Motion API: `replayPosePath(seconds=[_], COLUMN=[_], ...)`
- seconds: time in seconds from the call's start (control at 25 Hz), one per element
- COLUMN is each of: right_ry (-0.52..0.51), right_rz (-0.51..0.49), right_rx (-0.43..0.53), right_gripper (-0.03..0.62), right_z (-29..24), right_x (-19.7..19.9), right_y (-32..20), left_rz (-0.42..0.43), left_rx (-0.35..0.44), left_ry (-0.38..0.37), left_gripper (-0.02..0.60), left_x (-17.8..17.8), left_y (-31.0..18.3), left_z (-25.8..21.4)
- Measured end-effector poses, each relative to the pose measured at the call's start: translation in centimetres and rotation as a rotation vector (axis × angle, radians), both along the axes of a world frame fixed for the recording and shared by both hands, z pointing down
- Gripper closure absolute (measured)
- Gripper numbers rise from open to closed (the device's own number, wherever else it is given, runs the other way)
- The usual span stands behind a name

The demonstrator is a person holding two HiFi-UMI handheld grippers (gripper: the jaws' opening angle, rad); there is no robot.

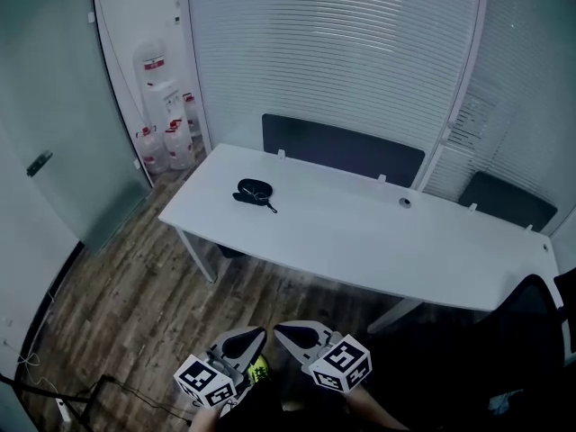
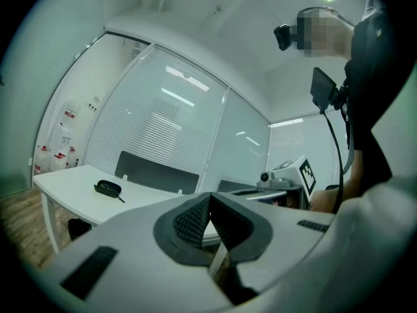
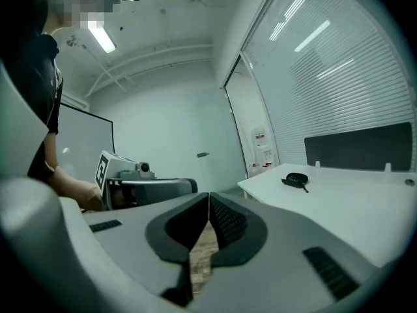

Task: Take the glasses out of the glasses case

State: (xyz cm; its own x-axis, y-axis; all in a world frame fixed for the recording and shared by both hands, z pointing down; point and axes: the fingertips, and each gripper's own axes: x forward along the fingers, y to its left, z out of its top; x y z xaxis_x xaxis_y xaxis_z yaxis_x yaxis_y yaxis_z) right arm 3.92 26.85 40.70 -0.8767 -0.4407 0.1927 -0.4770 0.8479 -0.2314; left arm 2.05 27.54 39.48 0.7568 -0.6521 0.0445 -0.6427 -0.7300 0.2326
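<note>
From the head view, my left gripper point(image 1: 252, 336) and right gripper point(image 1: 286, 333) sit side by side at the near edge, tips almost touching each other, over the wood floor point(image 1: 135, 304). They are well apart from the white table point(image 1: 360, 232). The dark case point(image 1: 254, 192) lies on the table's left end, toward the far side, with a short cord trailing to its right. Only this view shows the whole table, the dark chair point(image 1: 342, 147) behind it and the water dispenser point(image 1: 162, 88) in the far left corner. I cannot tell from here whether the case is open.

In the left gripper view my jaws are closed, pad against pad, with nothing between them. The case is small and far off to the left on the table, well clear of the jaws. This view alone shows the right gripper from the side, its marker cube point(image 2: 306, 173) just right of my jaws.

In the right gripper view the jaws meet at the tips too, and nothing is held; a narrow slit lower down lets the floor show through. Here the case appears far to the right on the table. The left gripper shows at the left, close beside mine.
</note>
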Motion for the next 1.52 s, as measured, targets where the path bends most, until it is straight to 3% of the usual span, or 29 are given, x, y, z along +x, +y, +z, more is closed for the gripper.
replayPosePath(seconds=[0.28,0.6,0.84,1.52], right_ry=[0.011,0.016,0.022,0.032], right_rz=[0.054,0.081,0.08,0.092], right_rx=[-0.008,-0.029,-0.037,-0.066], right_gripper=[0.577,0.577,0.577,0.577], right_z=[-0.5,-0.5,0.1,0.8], right_x=[-2.3,-4.5,-6.7,-8.7], right_y=[-6.4,-11.5,-14.3,-19.3], left_rz=[0.046,0.063,0.073,0.042], left_rx=[0.02,0.018,0.027,-0.018], left_ry=[-0.037,-0.028,-0.048,-0.006], left_gripper=[0.571,0.571,0.571,0.571], left_x=[-2.4,-4.8,-6.2,-9.3], left_y=[-6.5,-11.5,-14.1,-19.0], left_z=[-0.3,-0.6,0.1,0.6])
